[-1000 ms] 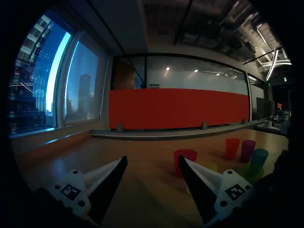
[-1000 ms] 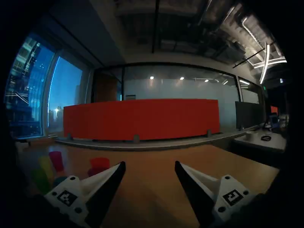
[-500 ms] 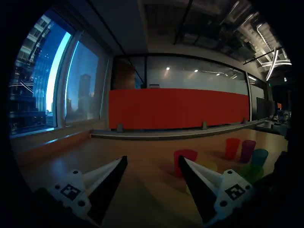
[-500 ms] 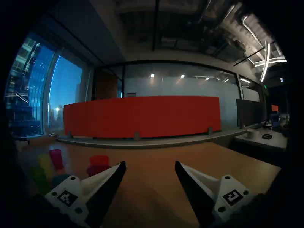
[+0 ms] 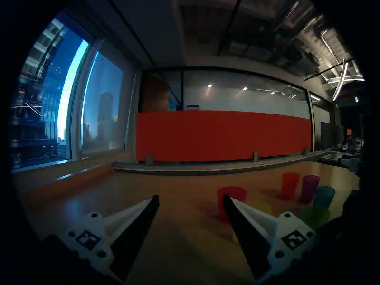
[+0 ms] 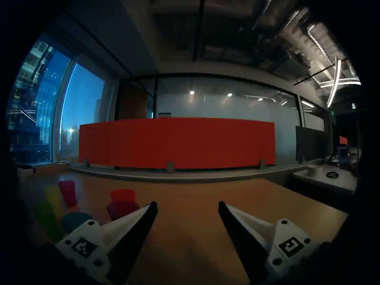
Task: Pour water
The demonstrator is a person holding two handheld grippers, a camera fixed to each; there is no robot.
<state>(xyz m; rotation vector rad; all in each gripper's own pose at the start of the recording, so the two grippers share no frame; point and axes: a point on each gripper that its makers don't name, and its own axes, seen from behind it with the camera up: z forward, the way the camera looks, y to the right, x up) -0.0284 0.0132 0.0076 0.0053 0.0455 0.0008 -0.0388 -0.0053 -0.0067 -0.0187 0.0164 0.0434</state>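
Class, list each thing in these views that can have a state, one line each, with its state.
left gripper, open, empty
right gripper, open, empty
red cup, upright on the table
orange cup, upright
purple cup, upright
teal cup, upright
green cup, upright
yellow cup, upright, partly hidden

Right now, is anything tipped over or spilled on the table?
Nothing stands out. The cups stand upright on the table, and no puddle shows, though the light is dim. The left gripper and right gripper are open and empty.
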